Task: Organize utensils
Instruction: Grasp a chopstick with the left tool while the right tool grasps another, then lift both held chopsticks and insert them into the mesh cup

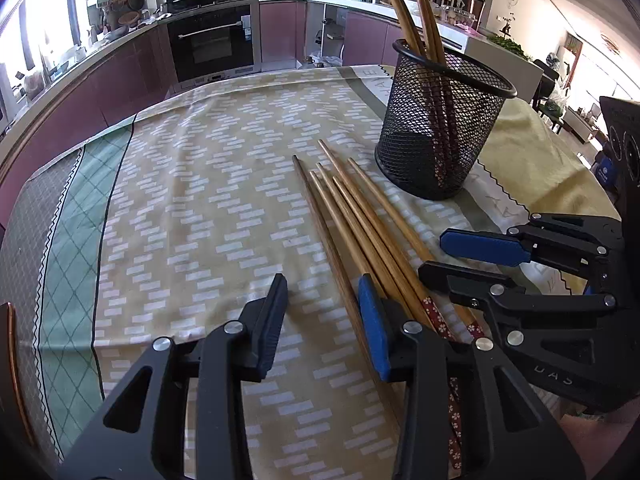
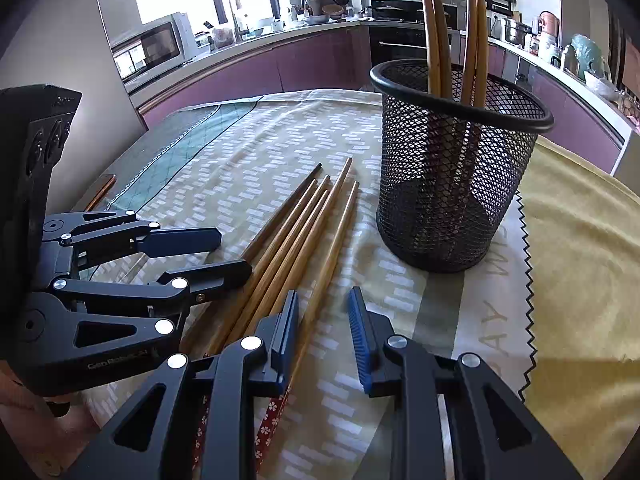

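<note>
Reading the chopsticks [image 2: 296, 236] as running six to twelve, I find my right claw [image 2: 323, 336] nearer, jaws apart astride one stick, left claw [image 1: 324, 320] likewise unclamped.

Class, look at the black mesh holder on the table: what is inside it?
Inside the black mesh holder stand several chopsticks, upright and leaning on the rim, tops sticking out. Through the mesh their lower parts look dark; whether anything else lies on the bottom is unclear.

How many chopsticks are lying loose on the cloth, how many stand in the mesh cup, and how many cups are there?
Loose chopsticks on the cloth: 6
Chopsticks in the mesh cup: 4
Black mesh cup: 1
Total: 11
</note>
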A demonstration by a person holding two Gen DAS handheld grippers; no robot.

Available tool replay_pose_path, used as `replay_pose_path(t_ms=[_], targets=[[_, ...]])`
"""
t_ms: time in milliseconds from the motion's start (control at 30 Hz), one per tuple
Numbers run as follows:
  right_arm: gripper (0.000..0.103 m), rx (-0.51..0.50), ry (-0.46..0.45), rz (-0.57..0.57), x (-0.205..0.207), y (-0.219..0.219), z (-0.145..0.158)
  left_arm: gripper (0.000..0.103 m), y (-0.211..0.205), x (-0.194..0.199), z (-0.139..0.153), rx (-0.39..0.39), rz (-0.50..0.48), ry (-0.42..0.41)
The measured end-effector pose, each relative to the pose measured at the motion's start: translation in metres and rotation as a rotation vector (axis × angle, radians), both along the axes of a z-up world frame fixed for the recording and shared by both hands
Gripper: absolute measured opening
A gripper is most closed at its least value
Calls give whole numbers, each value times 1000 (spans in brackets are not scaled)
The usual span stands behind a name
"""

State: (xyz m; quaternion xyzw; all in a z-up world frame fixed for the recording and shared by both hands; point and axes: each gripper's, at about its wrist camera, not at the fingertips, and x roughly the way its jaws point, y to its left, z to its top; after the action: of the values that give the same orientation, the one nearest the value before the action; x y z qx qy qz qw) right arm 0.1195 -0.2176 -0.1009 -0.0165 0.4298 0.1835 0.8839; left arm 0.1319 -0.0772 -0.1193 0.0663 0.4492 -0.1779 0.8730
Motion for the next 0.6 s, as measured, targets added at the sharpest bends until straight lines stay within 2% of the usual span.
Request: replay_pose_path(t_ms=[133,233,367,600], targets=[[23,0,-4,-8,8,4,0,35,0,13,0,-3,18,9],[14,16,-4,-27,14,2,-1,25,1,24,1,-11,38,17],[8,65,14,-46,19,-7,-2,10,2,31,1,-34,63,28],[6,117,27,-60,19,-16,-2,8,7,28,1,-69,91,33]])
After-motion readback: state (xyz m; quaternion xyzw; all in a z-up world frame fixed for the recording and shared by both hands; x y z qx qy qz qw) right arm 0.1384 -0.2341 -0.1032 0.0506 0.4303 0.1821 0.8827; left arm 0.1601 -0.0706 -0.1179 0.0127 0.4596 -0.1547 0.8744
